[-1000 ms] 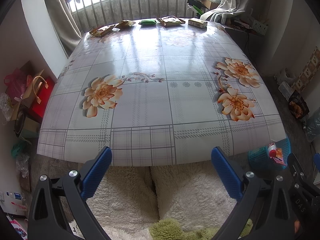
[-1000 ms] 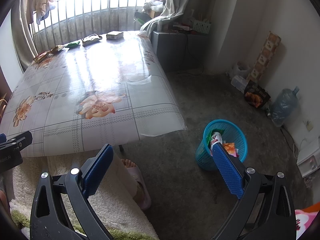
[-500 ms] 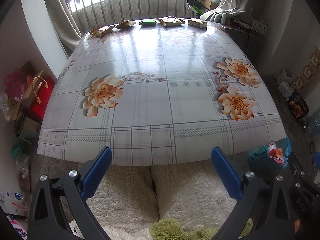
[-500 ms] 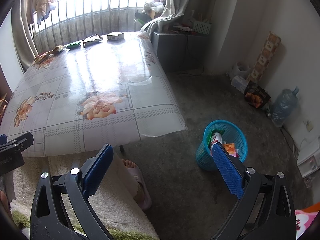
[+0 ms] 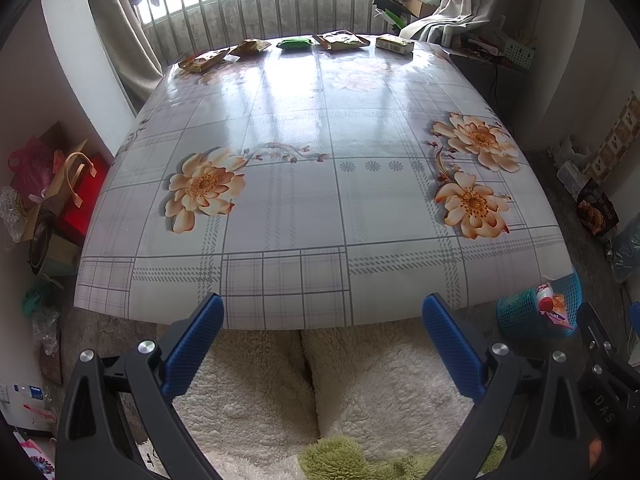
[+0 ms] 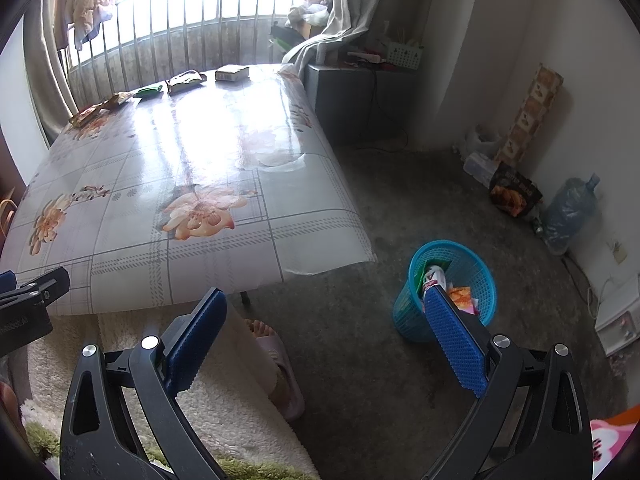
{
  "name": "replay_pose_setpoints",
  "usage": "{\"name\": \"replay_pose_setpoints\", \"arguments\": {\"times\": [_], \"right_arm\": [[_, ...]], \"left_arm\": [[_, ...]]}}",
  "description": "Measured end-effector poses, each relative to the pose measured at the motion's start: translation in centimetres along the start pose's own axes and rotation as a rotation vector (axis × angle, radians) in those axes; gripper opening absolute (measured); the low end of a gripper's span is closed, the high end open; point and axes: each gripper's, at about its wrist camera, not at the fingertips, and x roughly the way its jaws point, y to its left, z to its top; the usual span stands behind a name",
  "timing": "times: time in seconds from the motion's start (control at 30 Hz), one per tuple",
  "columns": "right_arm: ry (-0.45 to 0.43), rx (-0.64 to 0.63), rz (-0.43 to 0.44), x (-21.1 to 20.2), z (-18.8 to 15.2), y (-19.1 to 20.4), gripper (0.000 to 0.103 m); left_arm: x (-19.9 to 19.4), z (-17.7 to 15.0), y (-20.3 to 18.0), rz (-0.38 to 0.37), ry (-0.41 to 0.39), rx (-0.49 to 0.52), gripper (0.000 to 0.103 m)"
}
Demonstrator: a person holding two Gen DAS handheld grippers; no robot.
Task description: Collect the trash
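Note:
Several snack wrappers lie in a row along the table's far edge: a green packet (image 5: 295, 43), a yellow-brown wrapper (image 5: 343, 40), a small box (image 5: 394, 44) and more wrappers (image 5: 202, 60). The right wrist view shows the same green packet (image 6: 149, 90) and box (image 6: 231, 73). A blue mesh bin (image 6: 448, 292) holding trash stands on the floor right of the table; it also shows as the blue bin (image 5: 536, 312). My left gripper (image 5: 322, 316) hangs open at the table's near edge, holding nothing. My right gripper (image 6: 324, 304) is open over the floor, its right finger in front of the bin.
The floral tablecloth (image 5: 320, 184) covers the table. A person's lap in fluffy white cloth (image 5: 312, 384) and a slippered foot (image 6: 276, 364) are close below. Bags (image 5: 52, 184) crowd the left floor; a water jug (image 6: 568, 212) and a snack bag (image 6: 514, 194) sit by the right wall.

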Motion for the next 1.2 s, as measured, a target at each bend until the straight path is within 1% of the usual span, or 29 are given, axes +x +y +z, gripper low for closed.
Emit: {"name": "replay_pose_setpoints", "arguments": {"times": [1.2], "right_arm": [[-0.004, 0.009, 0.004, -0.16, 0.09, 0.43, 0.095]], "left_arm": [[0.23, 0.12, 0.18, -0.002, 0.003, 0.006, 0.097]]}}
